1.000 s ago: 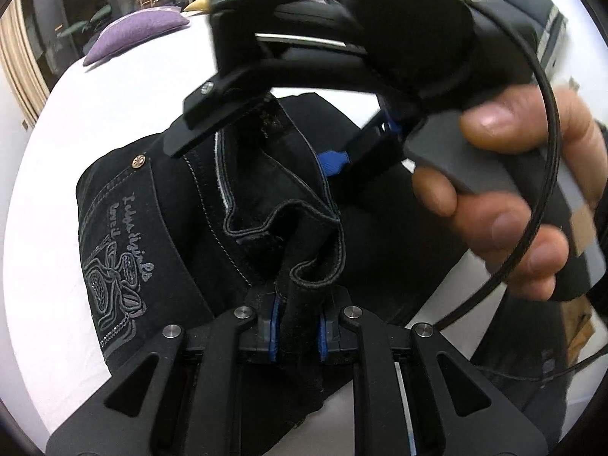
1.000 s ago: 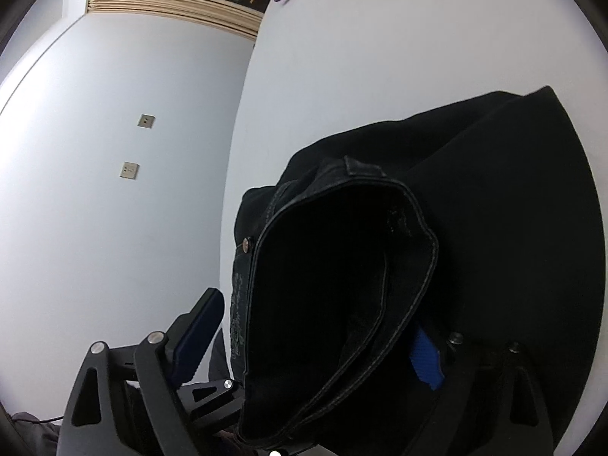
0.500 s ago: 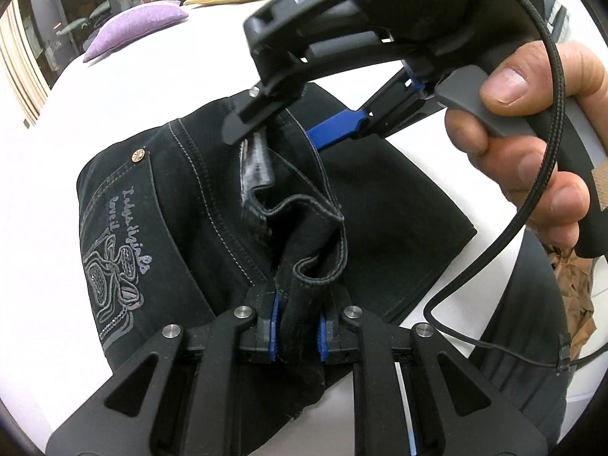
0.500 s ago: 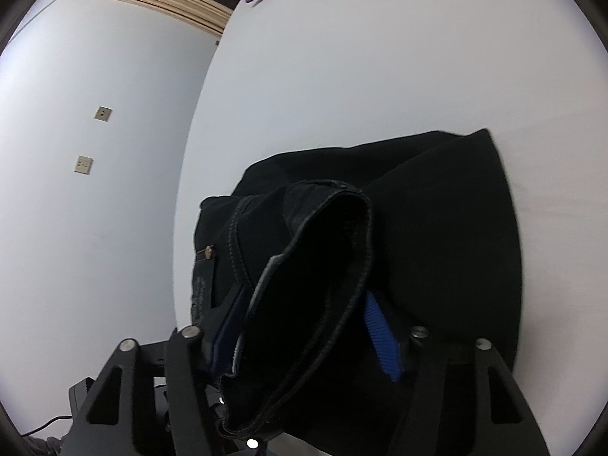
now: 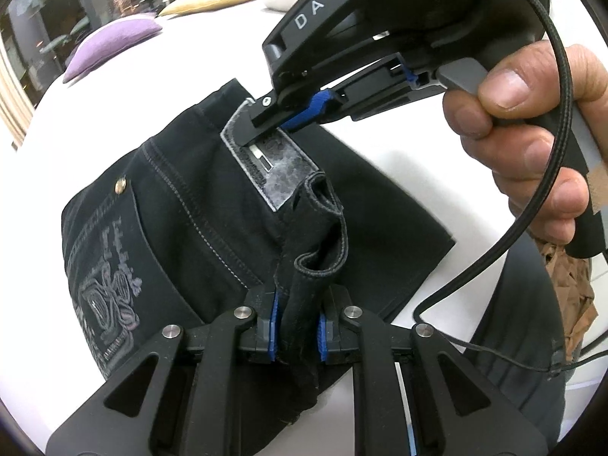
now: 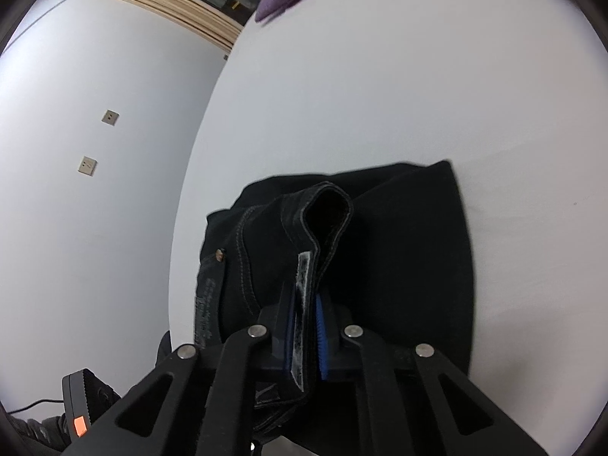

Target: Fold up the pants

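Observation:
Black jeans [image 5: 182, 228] lie folded on a white surface [image 5: 95, 121], a back pocket with grey embroidery at the left. My left gripper [image 5: 297, 328] is shut on a bunched fold of the waistband. In the left wrist view, my right gripper [image 5: 281, 117], held by a hand [image 5: 524, 121], bites the waistband at the grey patch [image 5: 273, 167]. In the right wrist view its jaws are closing, and the right gripper [image 6: 304, 338] has the waistband edge and patch pressed between the blue pads. The jeans [image 6: 399, 250] spread out beyond it.
A purple cushion [image 5: 110, 43] and a yellow one [image 5: 205, 0] lie at the far end of the white surface. Crumpled brown paper [image 5: 570, 277] sits at the right. A black device with an orange button [image 6: 78, 399] lies low on the floor side, by a white wall.
The right gripper's jaws went from wide apart around the waistband to closed on it. It drew away to the upper right, and the waistband stretched so the grey patch now shows.

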A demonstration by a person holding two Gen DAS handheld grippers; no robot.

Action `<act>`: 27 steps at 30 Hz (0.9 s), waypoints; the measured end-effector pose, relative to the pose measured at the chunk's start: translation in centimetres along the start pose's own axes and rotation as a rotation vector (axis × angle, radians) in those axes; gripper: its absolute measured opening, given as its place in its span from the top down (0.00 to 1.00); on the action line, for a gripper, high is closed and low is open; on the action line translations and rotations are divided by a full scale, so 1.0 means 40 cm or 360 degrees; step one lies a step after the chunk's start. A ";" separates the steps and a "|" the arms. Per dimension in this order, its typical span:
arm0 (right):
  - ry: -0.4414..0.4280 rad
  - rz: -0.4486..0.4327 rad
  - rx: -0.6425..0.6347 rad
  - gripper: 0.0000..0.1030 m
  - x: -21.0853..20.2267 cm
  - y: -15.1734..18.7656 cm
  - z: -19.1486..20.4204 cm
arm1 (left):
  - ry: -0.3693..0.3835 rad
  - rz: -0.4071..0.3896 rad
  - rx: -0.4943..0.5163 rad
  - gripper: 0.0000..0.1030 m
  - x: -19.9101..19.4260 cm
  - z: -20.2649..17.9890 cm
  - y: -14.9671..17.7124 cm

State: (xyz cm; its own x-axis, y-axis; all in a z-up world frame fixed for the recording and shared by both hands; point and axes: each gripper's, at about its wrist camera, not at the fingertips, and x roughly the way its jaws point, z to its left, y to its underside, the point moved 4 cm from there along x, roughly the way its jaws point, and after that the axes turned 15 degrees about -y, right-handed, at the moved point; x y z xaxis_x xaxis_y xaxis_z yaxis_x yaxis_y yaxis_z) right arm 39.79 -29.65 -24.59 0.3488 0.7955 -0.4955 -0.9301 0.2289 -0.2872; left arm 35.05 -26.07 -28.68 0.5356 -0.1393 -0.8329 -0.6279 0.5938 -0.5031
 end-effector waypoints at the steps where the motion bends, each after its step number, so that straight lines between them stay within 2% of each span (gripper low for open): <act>1: -0.0001 -0.0013 -0.0003 0.91 -0.010 -0.002 -0.003 | 0.0007 -0.0008 0.0012 0.87 -0.001 -0.009 -0.006; 11: -0.0023 -0.0135 0.0090 0.91 -0.103 -0.008 -0.096 | 0.0058 -0.0043 0.0126 0.87 0.004 -0.087 -0.065; 22: -0.0064 -0.0164 0.0178 0.90 -0.096 -0.004 -0.170 | 0.0025 -0.0013 0.0188 0.87 0.063 -0.122 -0.045; 25: -0.0069 -0.0156 0.0199 0.81 -0.092 0.010 -0.199 | -0.0010 -0.0022 0.0238 0.77 0.087 -0.138 -0.035; 27: -0.0179 -0.0208 0.0276 0.76 -0.102 0.019 -0.224 | 0.0022 -0.0048 0.0232 0.67 0.074 -0.139 -0.029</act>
State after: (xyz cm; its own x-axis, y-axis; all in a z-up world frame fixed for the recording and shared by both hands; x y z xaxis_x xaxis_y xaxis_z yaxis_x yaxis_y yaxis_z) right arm 38.68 -37.75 -30.15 0.4614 0.8080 -0.3663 -0.8872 0.4190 -0.1932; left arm 34.22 -31.59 -31.84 0.5444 -0.1692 -0.8216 -0.5223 0.6980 -0.4899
